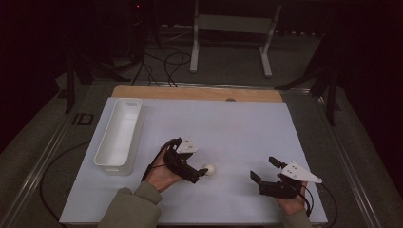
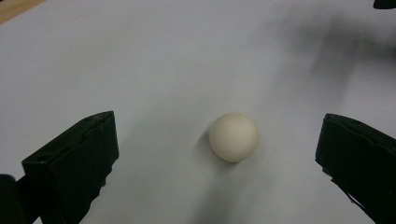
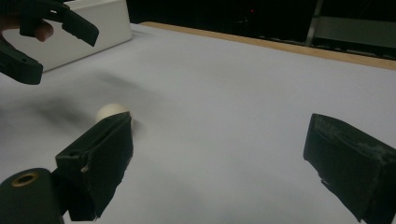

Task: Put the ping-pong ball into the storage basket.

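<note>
Your left hand-held gripper (image 1: pixel 202 173) is released, jaws spread wide, with the small cream-white smooth round ball (image 2: pixel 233 137) sitting between them on the bench, touching neither jaw. In the left gripper view the ball lies nearer the jaw at 3 o'clock than the one at 9 o'clock, so you're off-centre. In the high view the ball (image 1: pixel 209 169) sits just at the gripper's tip, toward 3 o'clock from your left hand (image 1: pixel 161 175).

Your right hand-held gripper (image 1: pixel 265 172) is also released and holds nothing; it hangs well apart from the ball, at about 4 o'clock from it.

Risks: the ball is hard, slick and perfectly round, and the white bench sheet (image 1: pixel 247 123) is flat and smooth, so any nudge could send it rolling. Close off-centre and the near jaw would likely touch first and push the ball sideways or squirt it forward out of the grip. Come in too high and the flat black jaw faces may pinch above the ball's middle and pop it down and out.

The long white plastic rectangular bin (image 1: pixel 119 135) with rounded corners stands at 10 o'clock from the ball, well apart, near the bench's left edge.
</note>
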A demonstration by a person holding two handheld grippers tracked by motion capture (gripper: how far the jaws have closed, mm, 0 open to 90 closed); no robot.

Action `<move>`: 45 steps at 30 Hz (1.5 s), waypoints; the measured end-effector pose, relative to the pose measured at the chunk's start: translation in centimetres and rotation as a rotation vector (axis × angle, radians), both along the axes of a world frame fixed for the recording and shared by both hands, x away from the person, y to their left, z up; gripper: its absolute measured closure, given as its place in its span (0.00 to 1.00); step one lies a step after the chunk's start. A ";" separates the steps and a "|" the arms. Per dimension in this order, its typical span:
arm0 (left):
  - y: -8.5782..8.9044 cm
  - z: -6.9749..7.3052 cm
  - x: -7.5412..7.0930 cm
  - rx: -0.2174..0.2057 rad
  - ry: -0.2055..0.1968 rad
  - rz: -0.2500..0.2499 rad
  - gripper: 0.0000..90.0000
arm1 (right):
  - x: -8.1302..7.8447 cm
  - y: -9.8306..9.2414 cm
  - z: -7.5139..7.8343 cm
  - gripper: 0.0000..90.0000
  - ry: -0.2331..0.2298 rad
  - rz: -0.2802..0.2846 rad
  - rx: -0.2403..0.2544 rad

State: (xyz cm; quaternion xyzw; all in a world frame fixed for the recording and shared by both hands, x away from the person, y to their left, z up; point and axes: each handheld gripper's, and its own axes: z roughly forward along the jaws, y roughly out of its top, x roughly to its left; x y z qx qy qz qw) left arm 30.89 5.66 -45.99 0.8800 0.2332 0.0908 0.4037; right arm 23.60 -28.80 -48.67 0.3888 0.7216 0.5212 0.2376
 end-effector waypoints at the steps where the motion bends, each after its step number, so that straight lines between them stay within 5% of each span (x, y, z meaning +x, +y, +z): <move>1: -0.1 0.0 0.0 0.000 0.001 0.000 0.00 | 0.0 0.0 0.0 0.09 0.000 0.000 0.000; 45: -2.2 -2.0 1.4 0.085 0.087 -0.038 0.00 | 0.1 -0.1 -0.1 0.09 0.003 0.000 -0.006</move>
